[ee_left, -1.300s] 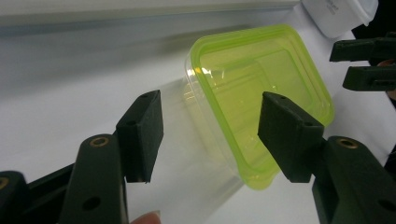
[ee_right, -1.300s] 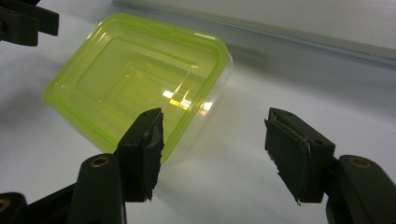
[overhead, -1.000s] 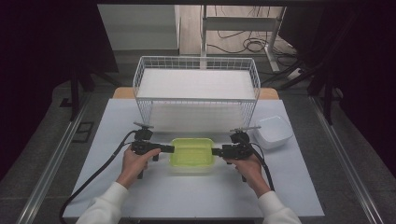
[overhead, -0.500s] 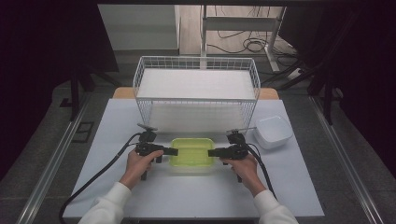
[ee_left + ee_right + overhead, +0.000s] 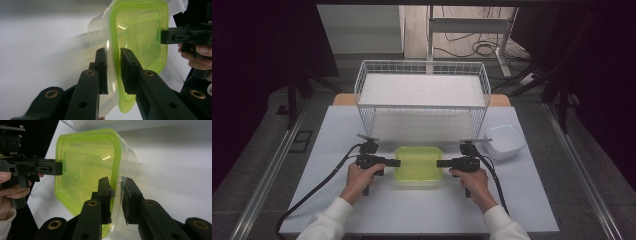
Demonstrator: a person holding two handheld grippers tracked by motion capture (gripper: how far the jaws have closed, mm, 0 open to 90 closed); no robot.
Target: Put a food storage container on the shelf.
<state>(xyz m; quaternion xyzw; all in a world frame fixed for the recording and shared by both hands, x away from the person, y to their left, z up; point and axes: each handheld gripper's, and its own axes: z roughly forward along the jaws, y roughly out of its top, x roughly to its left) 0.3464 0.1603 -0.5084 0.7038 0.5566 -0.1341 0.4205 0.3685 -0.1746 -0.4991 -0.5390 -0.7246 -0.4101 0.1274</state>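
Translucent lime-green rectangular plastic container sits mid-counter, near the white wire basket. Left gripper and right gripper have just been closing — each now clenched on an opposite rim (pads pressing the wall). Grasp done; lift and placement remain.

A clear container with a lime-green rim sits upright, mid-table.
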